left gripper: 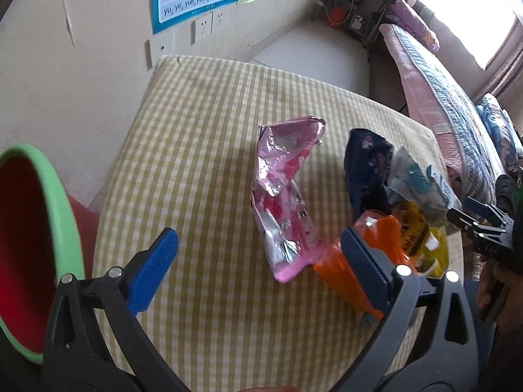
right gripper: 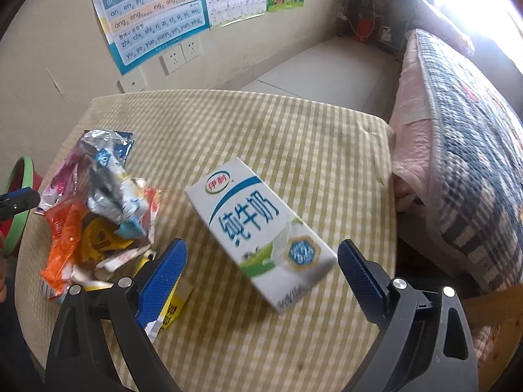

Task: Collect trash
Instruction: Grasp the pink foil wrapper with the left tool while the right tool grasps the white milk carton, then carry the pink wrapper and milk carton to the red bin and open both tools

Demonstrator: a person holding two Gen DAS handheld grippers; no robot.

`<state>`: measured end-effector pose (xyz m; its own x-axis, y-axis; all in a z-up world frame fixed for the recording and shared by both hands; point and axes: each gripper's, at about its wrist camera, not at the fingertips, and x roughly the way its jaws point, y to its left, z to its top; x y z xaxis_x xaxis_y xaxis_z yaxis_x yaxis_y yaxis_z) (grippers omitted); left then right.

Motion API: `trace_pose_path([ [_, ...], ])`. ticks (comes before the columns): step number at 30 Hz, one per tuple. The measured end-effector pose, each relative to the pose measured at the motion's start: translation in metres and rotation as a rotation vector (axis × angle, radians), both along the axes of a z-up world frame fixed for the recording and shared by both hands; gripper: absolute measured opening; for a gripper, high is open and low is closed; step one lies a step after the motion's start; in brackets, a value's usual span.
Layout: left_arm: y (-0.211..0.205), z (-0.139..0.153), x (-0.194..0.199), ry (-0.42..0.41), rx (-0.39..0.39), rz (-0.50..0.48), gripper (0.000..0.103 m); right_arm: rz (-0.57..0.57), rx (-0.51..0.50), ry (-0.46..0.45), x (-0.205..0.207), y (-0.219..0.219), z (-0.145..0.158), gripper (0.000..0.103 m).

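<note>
In the left wrist view a crumpled pink foil wrapper [left gripper: 284,202] lies on the yellow-checked tablecloth [left gripper: 196,150], just ahead of my open left gripper [left gripper: 258,271]. An orange wrapper [left gripper: 376,238] sits against its right finger, with dark blue [left gripper: 366,166], white-teal [left gripper: 418,186] and yellow [left gripper: 428,241] wrappers behind. In the right wrist view a white milk carton [right gripper: 261,228] lies flat on the cloth, its near end between the fingers of my open right gripper [right gripper: 263,277]. The wrapper pile [right gripper: 98,215] is to its left.
A red bin with a green rim [left gripper: 65,202] stands off the table's left edge. A bed with a patterned quilt [right gripper: 464,163] runs along the right side. Behind the table is a wall with posters [right gripper: 153,16] and sockets. My right gripper [left gripper: 480,225] shows at the left wrist view's right edge.
</note>
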<state>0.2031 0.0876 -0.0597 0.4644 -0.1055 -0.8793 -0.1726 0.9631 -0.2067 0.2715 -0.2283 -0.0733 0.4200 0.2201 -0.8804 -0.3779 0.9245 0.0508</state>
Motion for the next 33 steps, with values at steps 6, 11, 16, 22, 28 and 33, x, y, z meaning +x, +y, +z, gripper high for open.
trace_pose_path([
  [6, 0.007, -0.015, 0.017, 0.029, -0.047, 0.005, 0.083, 0.051, 0.011, 0.019, 0.018, 0.006, -0.011, 0.089],
  [11, 0.000, -0.022, 0.026, 0.035, -0.056, -0.020, 0.061, 0.105, -0.003, 0.043, 0.023, 0.012, -0.020, 0.086],
  [16, -0.006, -0.024, 0.027, 0.042, -0.053, -0.030, 0.032, 0.123, -0.024, 0.035, 0.020, 0.014, -0.023, 0.075],
  [22, -0.011, -0.022, 0.025, 0.046, -0.047, -0.043, 0.018, 0.134, -0.010, 0.048, 0.010, 0.012, -0.022, 0.057],
  [28, -0.011, -0.011, 0.016, 0.030, -0.027, -0.039, 0.013, 0.106, 0.030, 0.049, -0.001, 0.007, -0.012, 0.056],
  [33, -0.007, 0.004, 0.008, 0.009, -0.010, -0.028, 0.013, 0.072, 0.052, 0.014, -0.012, 0.000, 0.009, 0.056],
])
